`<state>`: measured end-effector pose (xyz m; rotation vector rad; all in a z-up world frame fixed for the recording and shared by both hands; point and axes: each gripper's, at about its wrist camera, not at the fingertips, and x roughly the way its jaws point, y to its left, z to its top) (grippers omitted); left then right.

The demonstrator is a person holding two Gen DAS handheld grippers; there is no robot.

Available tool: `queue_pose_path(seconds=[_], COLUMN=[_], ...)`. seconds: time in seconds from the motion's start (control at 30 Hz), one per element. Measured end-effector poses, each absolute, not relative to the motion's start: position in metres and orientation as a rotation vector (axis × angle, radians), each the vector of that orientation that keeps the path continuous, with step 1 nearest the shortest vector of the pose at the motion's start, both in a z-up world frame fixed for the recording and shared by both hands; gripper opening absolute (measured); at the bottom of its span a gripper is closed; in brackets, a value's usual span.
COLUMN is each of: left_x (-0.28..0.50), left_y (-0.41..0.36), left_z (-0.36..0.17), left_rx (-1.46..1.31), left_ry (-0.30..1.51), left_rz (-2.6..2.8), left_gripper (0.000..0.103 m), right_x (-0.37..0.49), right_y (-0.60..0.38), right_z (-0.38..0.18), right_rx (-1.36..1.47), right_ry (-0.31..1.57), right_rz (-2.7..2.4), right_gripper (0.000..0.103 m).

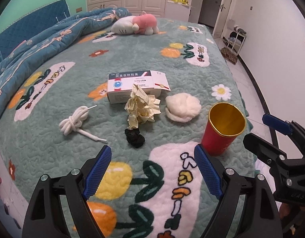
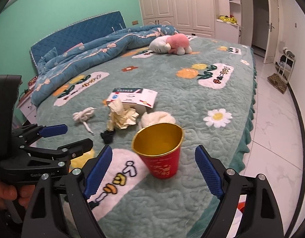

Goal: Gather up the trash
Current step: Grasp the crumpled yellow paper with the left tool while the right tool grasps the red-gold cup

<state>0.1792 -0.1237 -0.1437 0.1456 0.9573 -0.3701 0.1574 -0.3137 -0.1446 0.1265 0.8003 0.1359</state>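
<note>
Left wrist view showed the left gripper (image 1: 152, 170) with its jaws spread wide and nothing between them, above a green patterned bedspread (image 1: 77, 150). Ahead lay the trash: a crumpled yellowish paper (image 1: 141, 107) touching the front of a white medicine box (image 1: 130, 87), a small black wad (image 1: 135, 137) just below the paper, a white cotton-like wad (image 1: 182, 107) to its right, and a coiled white cord (image 1: 75, 123) to its left. A red cup (image 1: 221, 130) with a gold inside stood upright near the bed's right edge. The box bore Chinese print too small to read, apart from what looked like "0.25g". The right gripper (image 2: 154, 170) also stood wide open and empty, with the cup just ahead of its fingertips; gold characters on the cup's side were unreadable. Past the bed edge lay open white tiled floor (image 2: 275, 130). A plush toy (image 2: 170, 44) lay far back.
</note>
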Motion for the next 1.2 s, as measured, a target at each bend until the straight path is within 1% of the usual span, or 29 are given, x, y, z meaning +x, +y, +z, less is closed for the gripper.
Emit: queue_pose_path(seconds=[0.23,0.37,0.6,0.63,0.67,0.7,0.73,0.77,0.9,1.2], left_x=[0.195,0.206,0.226,0.228,0.232,0.235,0.238,0.242,0.257,0.287], left_y=[-0.130,-0.130,-0.131,-0.131,-0.131,-0.131,-0.132,-0.132,-0.134,-0.139], left_z=[-0.156,-0.160,-0.165,-0.166,-0.167,-0.168,-0.169,-0.170,-0.175,-0.187], left_rx=[0.150,0.152,0.160,0.162,0.161,0.161,0.164,0.169,0.174,0.193], left_ry=[0.994,1.002,1.010,1.012,1.014,1.016,1.017,1.016,1.024,1.038], left_rz=[-0.375,-0.367,-0.357,-0.358,-0.360,-0.361,-0.362,-0.365,-0.368,-0.403], left_gripper=[0.085,0.085,0.085,0.085,0.085,0.085,0.085,0.085,0.085,0.085], right_x=[0.183,0.191,0.210,0.212,0.214,0.217,0.219,0.221,0.225,0.238], right_y=[-0.316,-0.311,-0.309,-0.310,-0.310,-0.311,-0.312,-0.312,-0.317,-0.319], right_z=[-0.172,-0.181,-0.196,-0.197,-0.199,-0.201,-0.203,-0.205,-0.205,-0.187], right_rx=[0.124,0.107,0.102,0.111,0.116,0.123,0.125,0.127,0.160,0.218], right_ry=[0.868,0.881,0.892,0.896,0.901,0.916,0.927,0.930,0.912,0.858], right_rz=[0.142,0.145,0.146,0.154,0.157,0.164,0.167,0.171,0.177,0.197], right_gripper=[0.085,0.094,0.094,0.093,0.084,0.068,0.065,0.065,0.056,0.056])
